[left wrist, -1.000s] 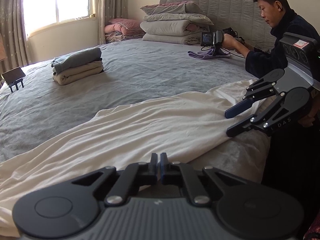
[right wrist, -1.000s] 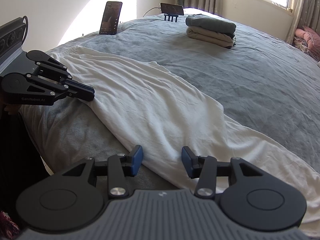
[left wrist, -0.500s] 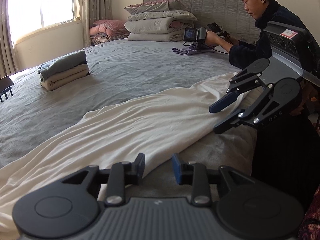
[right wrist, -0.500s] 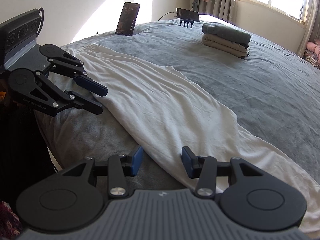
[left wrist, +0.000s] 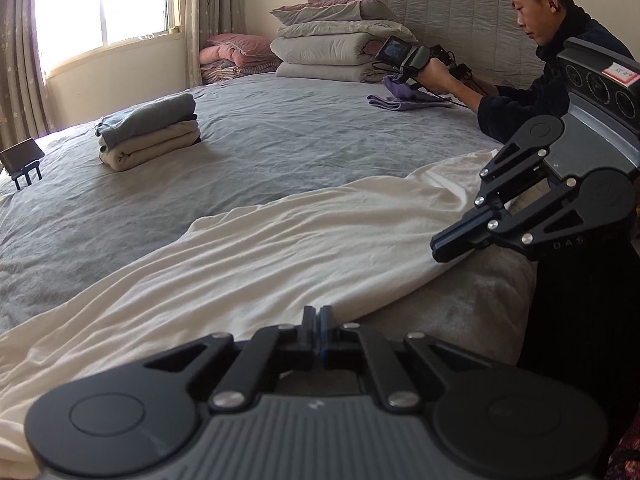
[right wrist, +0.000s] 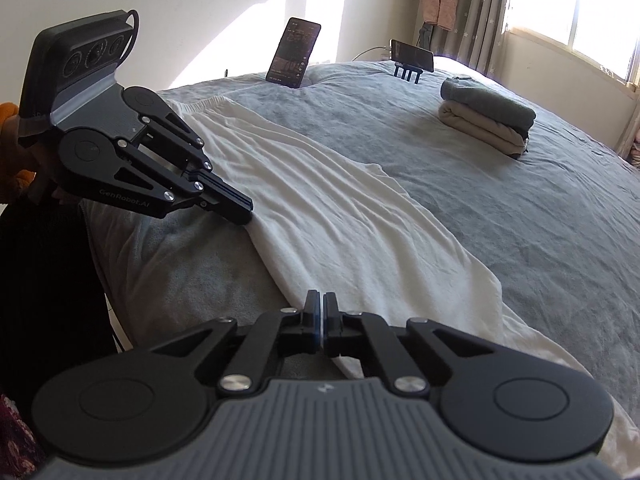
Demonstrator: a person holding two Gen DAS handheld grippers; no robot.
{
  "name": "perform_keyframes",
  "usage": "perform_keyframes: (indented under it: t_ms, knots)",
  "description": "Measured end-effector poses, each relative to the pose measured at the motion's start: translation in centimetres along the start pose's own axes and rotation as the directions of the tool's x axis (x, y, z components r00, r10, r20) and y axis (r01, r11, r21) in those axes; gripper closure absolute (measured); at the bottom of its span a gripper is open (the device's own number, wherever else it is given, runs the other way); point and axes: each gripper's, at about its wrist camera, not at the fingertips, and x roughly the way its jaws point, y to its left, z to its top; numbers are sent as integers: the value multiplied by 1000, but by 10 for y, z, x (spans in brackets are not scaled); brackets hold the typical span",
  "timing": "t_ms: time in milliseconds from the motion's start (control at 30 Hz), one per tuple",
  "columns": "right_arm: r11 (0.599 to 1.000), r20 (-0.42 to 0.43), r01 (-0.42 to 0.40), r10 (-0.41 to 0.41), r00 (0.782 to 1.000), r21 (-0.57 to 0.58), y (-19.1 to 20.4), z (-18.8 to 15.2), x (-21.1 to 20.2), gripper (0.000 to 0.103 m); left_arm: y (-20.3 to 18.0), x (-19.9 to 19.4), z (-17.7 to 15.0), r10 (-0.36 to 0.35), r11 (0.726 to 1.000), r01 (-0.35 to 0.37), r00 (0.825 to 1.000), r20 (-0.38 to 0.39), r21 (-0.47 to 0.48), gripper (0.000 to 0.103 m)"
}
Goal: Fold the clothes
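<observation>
Along the near edge of the bed (left wrist: 460, 312), both grippers were open half a second ago and now both are closed on the long side of the white garment (left wrist: 280, 248). The left gripper (right wrist: 236, 210) has its two fingers pressed together on the cloth edge, close to the waistband end. The right gripper (left wrist: 444, 246) pinches the same edge further along, toward the headboard side. I think this means the grasp is made, so the next thing is probably to lift this edge and carry it over for a fold; the cloth is thin and may slip out.

The garment lies stretched out flat, parallel to the near edge. A pile of folded clothes (left wrist: 148, 136) sits well apart, toward the window side of the bed.
</observation>
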Motion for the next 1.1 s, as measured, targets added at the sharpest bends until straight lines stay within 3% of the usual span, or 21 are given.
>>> perform_keyframes:
  t_ms: [167,233,400,500,633,867,900,1000,1033,1067,1100]
  knots:
    - [999,-4,2,-2,1000,35,-4,7,1,101,7,-1,8,-14,998,15,1000,28,-55,102]
    - [999,-7,-10,10,1000,47,-3,9,3,88,12,1,10,-16,996,19,999,33,-90,102]
    - [1000,-1,-24,24,1000,4,8,11,12,79,21,6,13,-24,986,29,999,32,-163,102]
    - [1000,5,-19,19,1000,-12,10,14,19,79,25,8,14,-28,981,33,999,28,-192,102]
    - [999,5,-23,23,1000,42,-1,19,23,99,28,10,14,-34,977,38,999,21,-211,102]
    - [994,3,-33,33,999,109,-13,24,28,101,34,12,13,-34,969,37,999,15,-243,100]
    - [992,1,-36,36,999,119,-14,25,29,101,35,11,12,-35,967,38,999,15,-251,99]
    - [987,-11,-37,39,999,158,-21,26,34,101,36,6,11,-66,965,69,998,23,-254,82]
    - [986,-18,-29,33,999,163,-23,27,37,101,35,5,10,-73,965,76,997,24,-249,68]
    - [985,-25,-22,27,999,170,-25,26,39,101,34,3,10,-77,968,80,997,22,-238,61]
    - [984,-32,-16,22,999,177,-26,26,42,101,33,2,9,-79,971,81,997,19,-225,60]
